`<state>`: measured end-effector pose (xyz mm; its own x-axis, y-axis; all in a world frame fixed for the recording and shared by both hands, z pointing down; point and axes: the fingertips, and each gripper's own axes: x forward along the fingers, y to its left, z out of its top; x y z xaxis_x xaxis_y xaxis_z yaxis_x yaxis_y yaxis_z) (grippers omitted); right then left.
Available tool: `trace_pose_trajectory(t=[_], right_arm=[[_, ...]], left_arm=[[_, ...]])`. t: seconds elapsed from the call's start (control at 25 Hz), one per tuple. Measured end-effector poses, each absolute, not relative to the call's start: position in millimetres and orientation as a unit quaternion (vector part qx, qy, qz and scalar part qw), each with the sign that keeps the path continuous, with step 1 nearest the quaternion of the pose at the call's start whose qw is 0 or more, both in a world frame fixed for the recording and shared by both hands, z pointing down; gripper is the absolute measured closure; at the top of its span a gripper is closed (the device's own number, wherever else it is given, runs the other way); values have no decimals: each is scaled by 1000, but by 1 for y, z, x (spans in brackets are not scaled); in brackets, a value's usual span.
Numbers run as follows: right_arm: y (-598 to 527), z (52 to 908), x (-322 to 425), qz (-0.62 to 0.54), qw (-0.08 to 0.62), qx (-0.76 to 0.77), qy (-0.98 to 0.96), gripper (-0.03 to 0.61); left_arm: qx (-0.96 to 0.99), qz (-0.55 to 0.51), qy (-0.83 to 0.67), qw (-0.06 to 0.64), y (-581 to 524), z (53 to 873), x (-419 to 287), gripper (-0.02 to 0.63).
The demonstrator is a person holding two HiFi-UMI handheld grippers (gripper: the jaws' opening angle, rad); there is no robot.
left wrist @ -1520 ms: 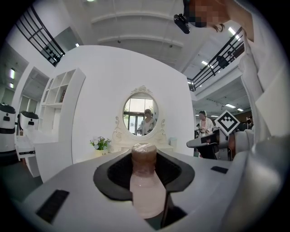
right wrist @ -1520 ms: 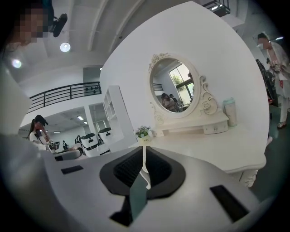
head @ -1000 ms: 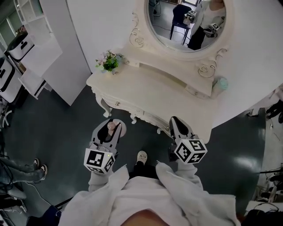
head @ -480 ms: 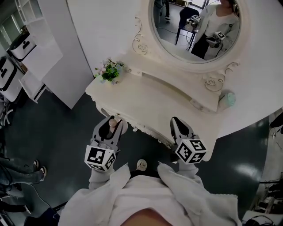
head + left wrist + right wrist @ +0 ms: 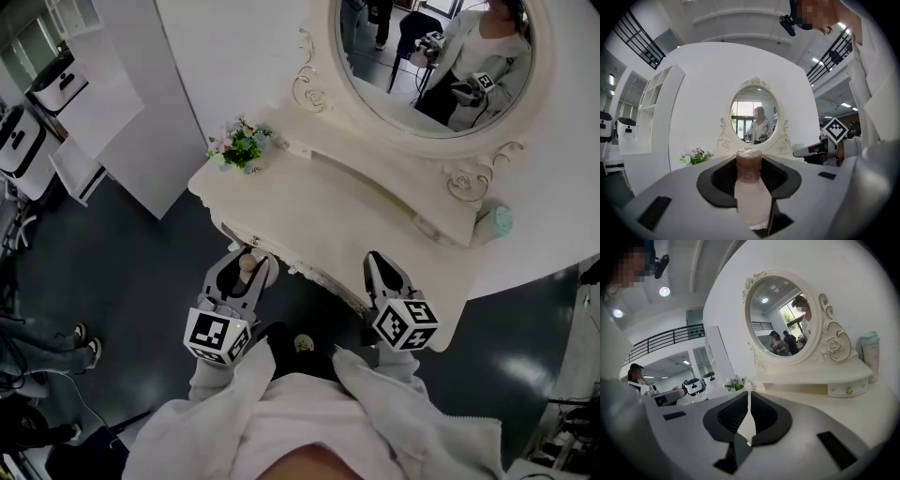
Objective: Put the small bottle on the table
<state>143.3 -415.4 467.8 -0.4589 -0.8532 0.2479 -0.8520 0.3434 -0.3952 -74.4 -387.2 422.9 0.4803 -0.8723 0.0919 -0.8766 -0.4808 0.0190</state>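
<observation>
A small pale pink bottle (image 5: 750,192) with a brownish cap stands upright between the jaws of my left gripper (image 5: 241,273), which is shut on it. In the head view the small bottle (image 5: 247,268) hangs just off the front left edge of the white dressing table (image 5: 347,220), over the dark floor. My right gripper (image 5: 384,275) is shut with nothing in it, its tips (image 5: 748,397) nearly touching, held at the table's front edge to the right.
An oval mirror (image 5: 436,56) rises at the back of the table and reflects a person holding grippers. A small flower pot (image 5: 242,145) stands at the table's left corner, a teal-capped bottle (image 5: 497,221) at the right. White shelving (image 5: 84,94) stands at the left.
The view has closed in on the dressing table. Both grippers now sit nearer its front edge; the left one still holds the bottle.
</observation>
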Motion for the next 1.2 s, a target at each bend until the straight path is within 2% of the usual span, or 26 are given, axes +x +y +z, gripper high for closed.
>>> trace_pose_trajectory(t=[0.64,1.2], right_arm=[[-426,486,116,-258,-9,-500,827,535],[-542,463,128,-244,10,-544,803,535]], left_arm=[[851,44,-522,42,-391,434,-93,467],[876,35,-481,29,-533,414,-89,467]])
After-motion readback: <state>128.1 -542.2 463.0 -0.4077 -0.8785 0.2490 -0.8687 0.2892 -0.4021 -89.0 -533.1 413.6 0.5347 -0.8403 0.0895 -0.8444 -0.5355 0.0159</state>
